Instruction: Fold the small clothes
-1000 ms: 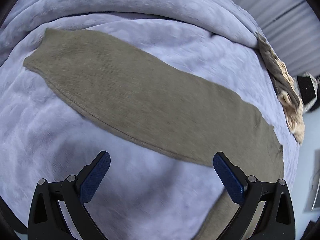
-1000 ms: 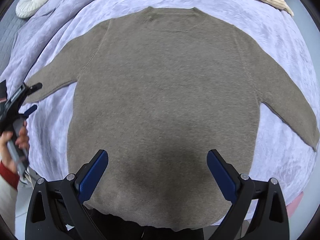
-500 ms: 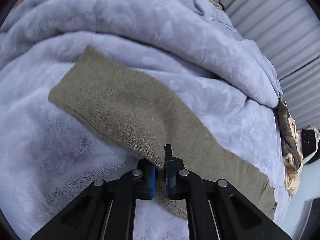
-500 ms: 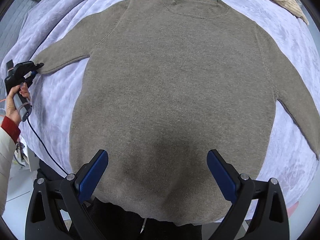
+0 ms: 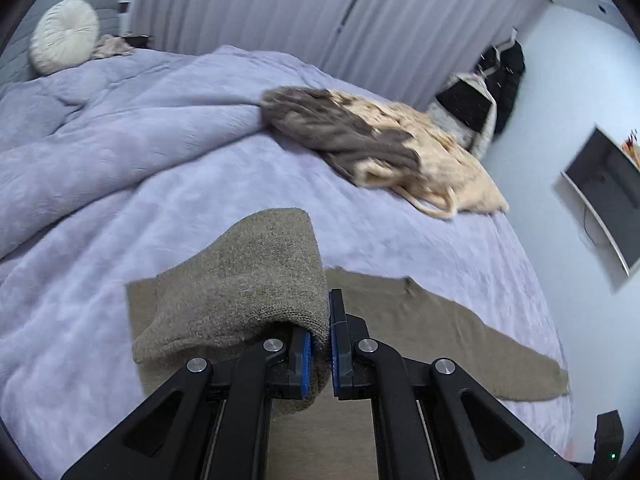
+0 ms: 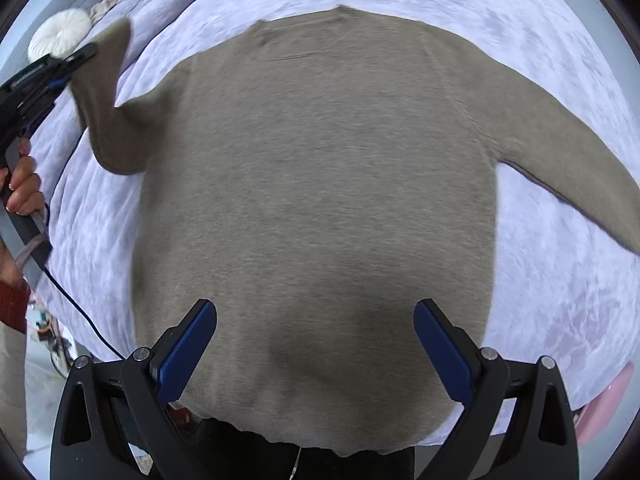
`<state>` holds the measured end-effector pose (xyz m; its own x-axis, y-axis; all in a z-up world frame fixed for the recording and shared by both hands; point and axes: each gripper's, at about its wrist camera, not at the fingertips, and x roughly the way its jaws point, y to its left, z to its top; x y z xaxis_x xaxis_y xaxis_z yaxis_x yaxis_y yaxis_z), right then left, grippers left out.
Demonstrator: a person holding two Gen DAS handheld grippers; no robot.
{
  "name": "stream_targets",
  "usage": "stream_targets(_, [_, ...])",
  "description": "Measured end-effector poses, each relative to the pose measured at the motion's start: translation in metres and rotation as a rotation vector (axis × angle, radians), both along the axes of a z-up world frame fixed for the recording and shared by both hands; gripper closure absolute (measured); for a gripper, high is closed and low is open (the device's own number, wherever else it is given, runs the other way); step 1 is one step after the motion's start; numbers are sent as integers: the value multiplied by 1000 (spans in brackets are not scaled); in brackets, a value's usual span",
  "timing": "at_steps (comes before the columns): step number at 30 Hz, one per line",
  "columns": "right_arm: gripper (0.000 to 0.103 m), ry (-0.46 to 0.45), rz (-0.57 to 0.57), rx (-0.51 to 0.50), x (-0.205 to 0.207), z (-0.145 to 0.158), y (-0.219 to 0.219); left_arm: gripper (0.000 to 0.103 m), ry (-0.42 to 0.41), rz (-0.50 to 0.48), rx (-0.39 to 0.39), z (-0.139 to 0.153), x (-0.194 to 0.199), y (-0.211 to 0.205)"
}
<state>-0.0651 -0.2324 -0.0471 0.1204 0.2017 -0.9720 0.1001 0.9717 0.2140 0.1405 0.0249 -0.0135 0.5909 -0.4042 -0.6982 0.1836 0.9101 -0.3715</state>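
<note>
One second ago the left gripper (image 5: 320, 344) was wide open over the flat sleeve (image 5: 248, 280); now its fingers are clamped on the cuff, lifted above the sweater (image 6: 320, 200) spread across the bed (image 5: 120, 140). Right gripper (image 6: 316, 344) hovers over the hem, fingers spread wide, empty. Crumpled clothes (image 5: 380, 148) and round cushion (image 5: 64, 40) lie beyond.

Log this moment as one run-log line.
left gripper: shut on sleeve, lifted | right gripper: open above sweater | fold: begun
</note>
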Motion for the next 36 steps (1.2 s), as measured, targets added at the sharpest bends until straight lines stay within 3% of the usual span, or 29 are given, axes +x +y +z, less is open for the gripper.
stream_targets(3, [3,17,-75,-2,-7,-9,-28,94,88,-104,42,-35,1,-67])
stream_targets(4, [3,28,-106,-6,-11,-13,-39,87,112,-125,89,-43,-6,-85])
stream_targets(5, [3,38,-128,-10,-13,-16,-47,72,137,-147,139,-51,-11,-103])
stream_targets(7, [3,53,-165,-14,-18,-21,-61,52,163,-162,181,-63,-20,-122])
stream_targets(12, [3,40,-159,-55,-12,-21,-71,50,149,-138,245,-58,-53,-100])
stream_targets(16, [3,-45,-24,-108,25,-14,-48,50,160,-21,295,-57,-71,-39])
stream_targets(21, [3,-196,256,-242,86,-15,29,50,286,129,262,-78,-65,42])
stream_targets(26, [4,-376,510,-445,149,-38,114,50,320,162,233,-90,-72,68])
stream_targets(27, [8,-376,536,-481,158,-49,123,50,326,158,233,-94,-73,67])
stream_targets(28, [31,-358,564,-516,172,-65,132,50,333,155,234,-98,-74,66])
stream_targets(29, [61,-335,576,-517,181,-74,134,50,343,153,232,-101,-76,65])
stream_targets(30, [94,-302,563,-456,191,-78,128,50,353,152,218,-104,-77,64])
stream_targets(33, [94,-398,296,-151,194,-51,68,50,345,143,187,-106,-81,61])
stream_targets(36, [88,-406,-32,96,182,-54,-12,50,317,99,271,-111,-81,49])
